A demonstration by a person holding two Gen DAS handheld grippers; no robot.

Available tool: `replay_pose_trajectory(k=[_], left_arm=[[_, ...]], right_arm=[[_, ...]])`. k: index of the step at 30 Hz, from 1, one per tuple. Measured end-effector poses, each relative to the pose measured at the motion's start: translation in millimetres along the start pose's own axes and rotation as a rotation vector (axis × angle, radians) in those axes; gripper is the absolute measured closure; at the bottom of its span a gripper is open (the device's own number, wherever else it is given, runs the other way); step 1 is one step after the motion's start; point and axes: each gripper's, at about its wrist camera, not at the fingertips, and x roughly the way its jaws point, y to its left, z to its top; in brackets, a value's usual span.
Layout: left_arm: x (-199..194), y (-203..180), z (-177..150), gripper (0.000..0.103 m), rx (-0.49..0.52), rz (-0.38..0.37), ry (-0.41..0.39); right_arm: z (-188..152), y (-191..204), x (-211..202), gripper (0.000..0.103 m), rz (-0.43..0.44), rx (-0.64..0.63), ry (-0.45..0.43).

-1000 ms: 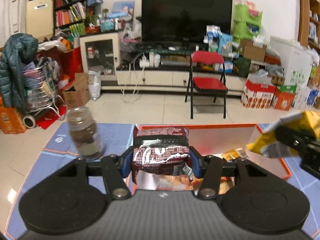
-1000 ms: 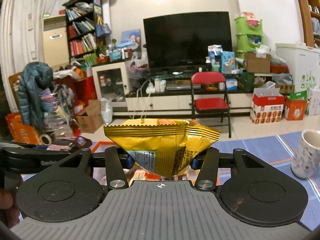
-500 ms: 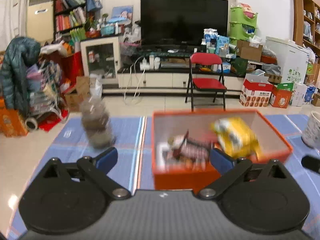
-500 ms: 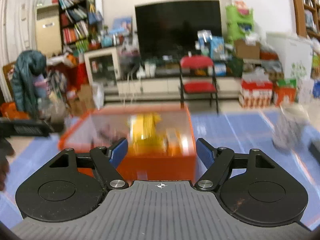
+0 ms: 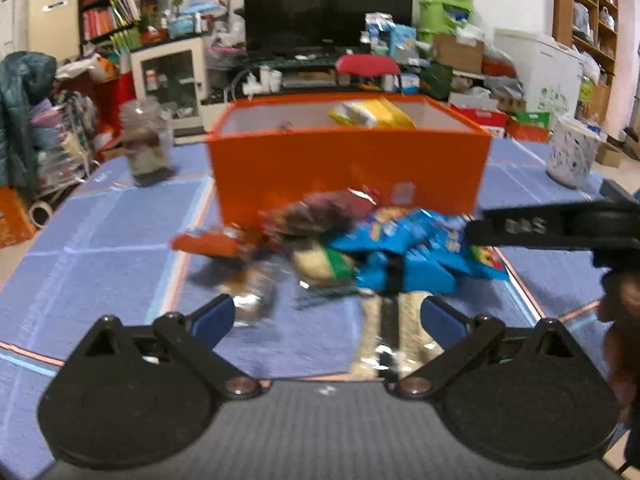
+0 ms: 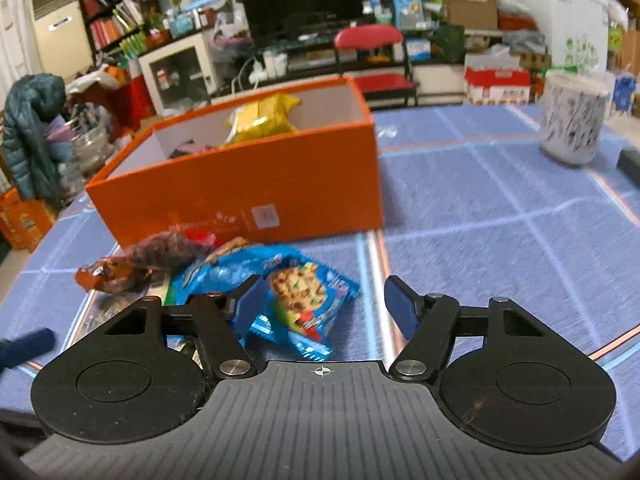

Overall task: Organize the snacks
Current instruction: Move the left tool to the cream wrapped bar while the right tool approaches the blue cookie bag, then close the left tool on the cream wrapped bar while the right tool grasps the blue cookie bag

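An orange box [image 5: 344, 168] stands on the blue tablecloth with a yellow snack bag [image 5: 372, 114] lying inside it. In front of it lies a loose pile of snacks: blue cookie packs [image 5: 408, 248], a dark red pack [image 5: 320, 212] and a beige-green pack [image 5: 320, 264]. My left gripper [image 5: 326, 316] hovers wide open just short of the pile, holding nothing. In the right wrist view, my right gripper [image 6: 326, 302] is low over a blue cookie pack [image 6: 296, 296]. Its jaws are closing; the pack lies by the left finger, untouched by the right one. The orange box [image 6: 248, 184] is behind.
A patterned white mug [image 6: 572, 120] stands at the far right of the table, with a dark object [image 6: 628, 164] beside it. A glass jar [image 5: 146, 136] stands left of the box. The right gripper's arm [image 5: 560, 228] reaches in from the right in the left wrist view.
The dark red pack and the yellow bag left the grippers and dropped into the box. Both grippers opened, pulled back and sank toward the pile in front of the box.
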Motion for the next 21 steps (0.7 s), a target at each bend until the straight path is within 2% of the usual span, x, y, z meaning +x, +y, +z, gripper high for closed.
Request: replay_pose_trajectory(k=[5, 7, 8, 9, 12, 18, 21], left_arm=[[17.4, -12.7, -7.5, 0.003, 0.036, -0.015, 0.038], [22.1, -13.6, -8.5, 0.003, 0.032, -0.034, 0.055], [24.3, -15.0, -8.6, 0.003, 0.036, -0.041, 0.06], [26.0, -17.4, -8.9, 0.003, 0.045, -0.041, 0.06], [27.8, -21.3, -9.1, 0.003, 0.063, -0.042, 0.058], [31.1, -24.3, -6.1, 0.003, 0.044, -0.057, 0.063], [34.4, -27.5, -6.8, 0.008, 0.042, -0.063, 0.065]], right_arm=[[4.8, 5.1, 17.0, 0.048, 0.018, 0.036, 0.015], [5.1, 7.5, 27.7, 0.049, 0.022, 0.043, 0.049], [4.6, 7.6, 32.7, 0.052, 0.022, 0.049, 0.066], [4.2, 6.7, 36.8, 0.061, 0.023, 0.059, 0.08], [3.0, 1.0, 41.0, 0.065, 0.029, 0.07, 0.11], [1.5, -13.2, 36.7, 0.067, -0.028, 0.01, 0.113], [-1.8, -20.7, 36.3, 0.065, -0.032, -0.004, 0.128]])
